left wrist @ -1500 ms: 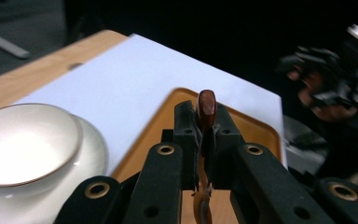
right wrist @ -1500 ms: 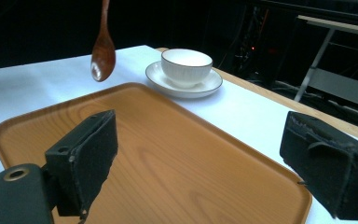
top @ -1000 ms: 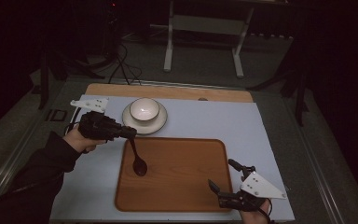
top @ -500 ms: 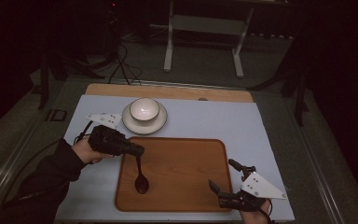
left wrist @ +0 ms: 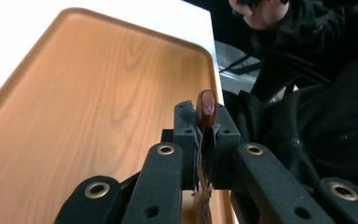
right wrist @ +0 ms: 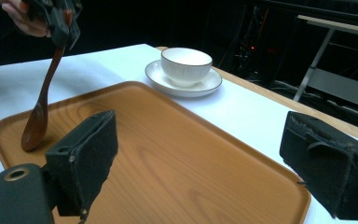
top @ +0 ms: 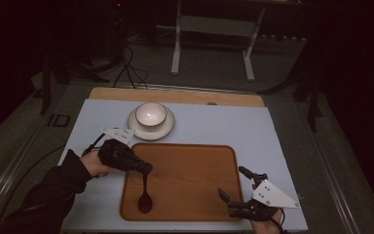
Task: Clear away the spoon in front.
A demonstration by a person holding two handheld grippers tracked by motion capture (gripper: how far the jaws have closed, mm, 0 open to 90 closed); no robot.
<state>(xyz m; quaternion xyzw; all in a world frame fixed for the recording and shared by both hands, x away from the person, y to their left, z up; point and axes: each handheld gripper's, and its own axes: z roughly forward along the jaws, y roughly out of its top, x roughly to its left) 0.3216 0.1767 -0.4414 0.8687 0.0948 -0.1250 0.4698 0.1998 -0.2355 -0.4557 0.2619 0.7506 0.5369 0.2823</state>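
High view: left gripper [top: 147, 168], jaws clamped on the handle of a dark wooden spoon [top: 144, 197], is poised over the left edge of the wooden tray [top: 190, 165]; the spoon hangs tilted, its bowl resting on the tray's near-left part. Left gripper view: the handle end [left wrist: 206, 106] juts up between the closed pads. Right gripper [top: 238, 191], jaws spread wide and empty, sits at the tray's near-right corner. Beyond the tray, a white cup [top: 150, 115] stands on a saucer [top: 168, 127] on the white table [top: 272, 136].

tray [top: 195, 165] middle: free | obstacles: spoon [top: 144, 197] at left, cup [top: 150, 115] behind
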